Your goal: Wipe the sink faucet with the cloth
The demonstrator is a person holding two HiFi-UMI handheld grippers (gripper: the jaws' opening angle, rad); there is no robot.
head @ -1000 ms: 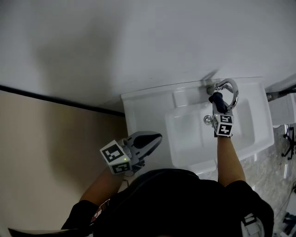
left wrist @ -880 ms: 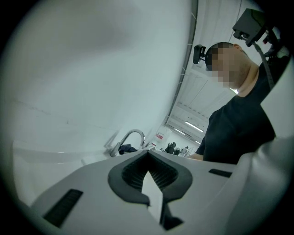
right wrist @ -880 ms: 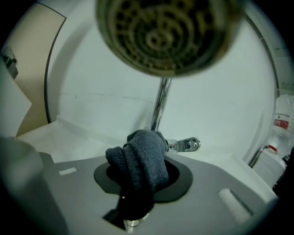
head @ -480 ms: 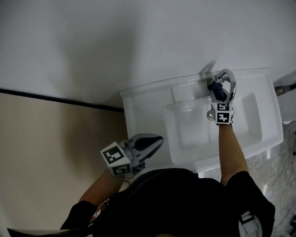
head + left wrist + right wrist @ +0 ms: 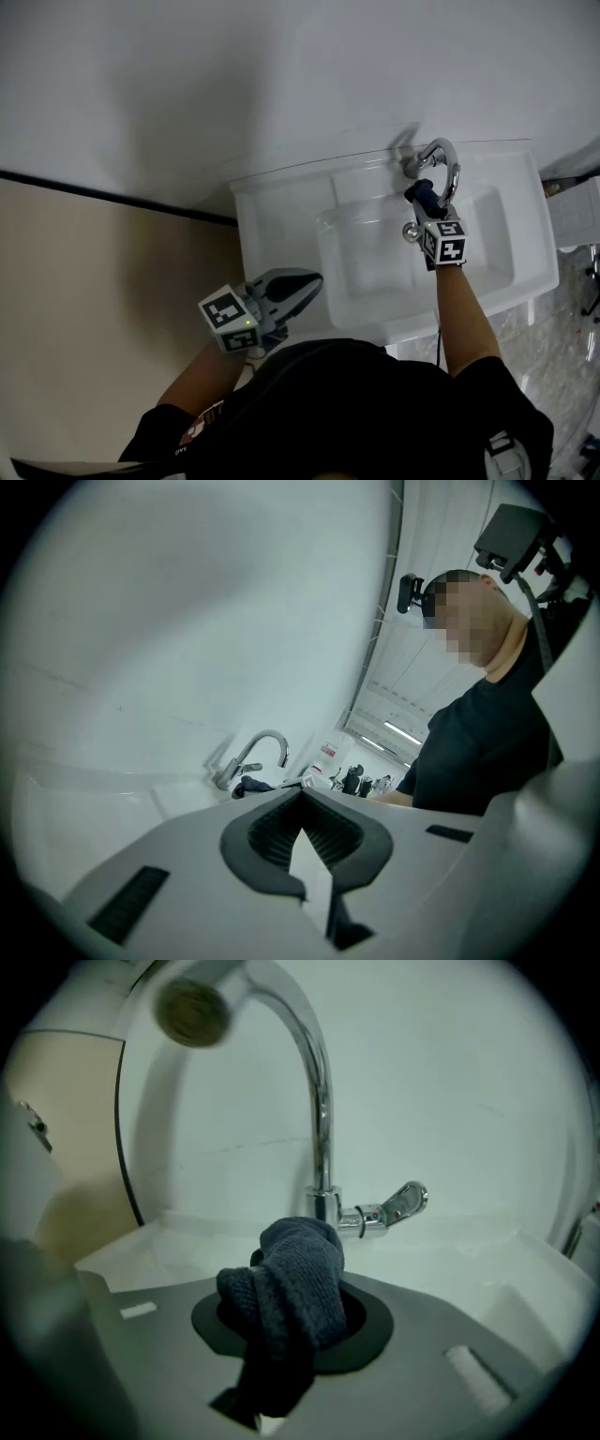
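A person in a black top [image 5: 356, 403] leans over a white sink [image 5: 281, 220] set against a pale wall [image 5: 281, 75], with one tool in each hand.

The right hand-held gripper [image 5: 425, 202] reaches across the basin, right of centre in the head view. Its jaws are clamped on a dark blue cloth [image 5: 295, 1283], which bunches up out of them in a thick fold. The cloth sits at the foot of the chrome faucet [image 5: 322, 1101], just in front of the base. From that gripper's own view the fold overlaps the base, though I cannot tell whether it actually presses on the metal. The faucet's lever [image 5: 403, 1202] sticks out to the right of the base, clear of the cloth, and the spout arches up and over toward the upper left of that view.

The left hand-held gripper [image 5: 309, 280] hangs well apart from all this, off the sink's near left corner and low in the head view, above the tan floor [image 5: 94, 309]. Its jaws are brought together with nothing between them.
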